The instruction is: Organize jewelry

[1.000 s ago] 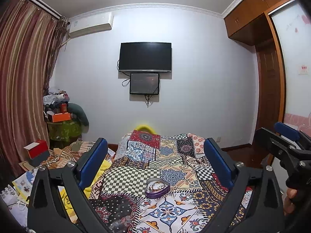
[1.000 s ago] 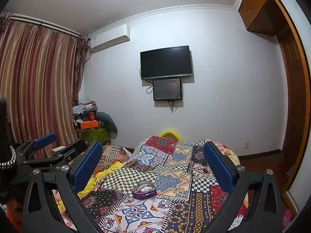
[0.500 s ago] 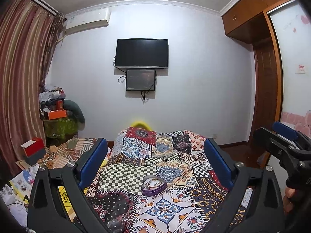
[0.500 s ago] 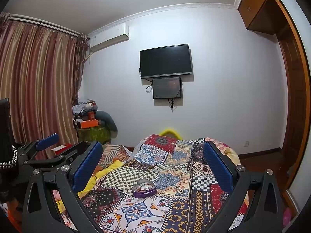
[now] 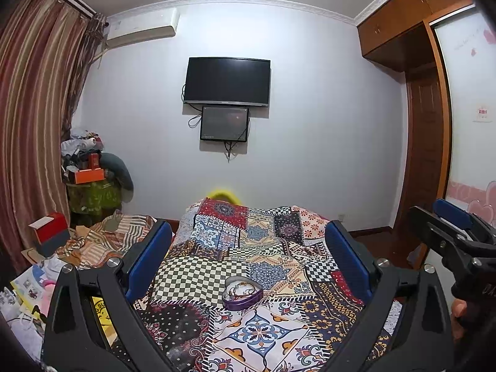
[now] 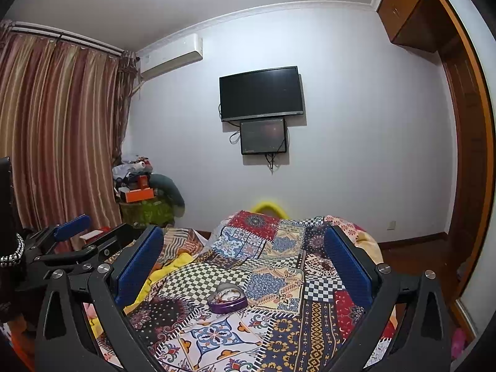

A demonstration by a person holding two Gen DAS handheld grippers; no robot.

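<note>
Our left gripper [image 5: 248, 248] and right gripper [image 6: 245, 248], both wide open and empty, face the heart-shaped jewelry tin [image 5: 242, 292] ahead, seemingly equidistant.

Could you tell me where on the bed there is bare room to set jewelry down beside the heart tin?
The quilt lies bare all around the heart tin, nearest on the checkered patch to its left. Crowded: the clutter left of the bed.

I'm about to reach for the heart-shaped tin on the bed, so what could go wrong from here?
The heart-shaped tin sits open on a soft patchwork quilt, so pressing one rim may tip it and spill the jewelry. The thin tangled pieces may slip between the open left gripper pads.
</note>
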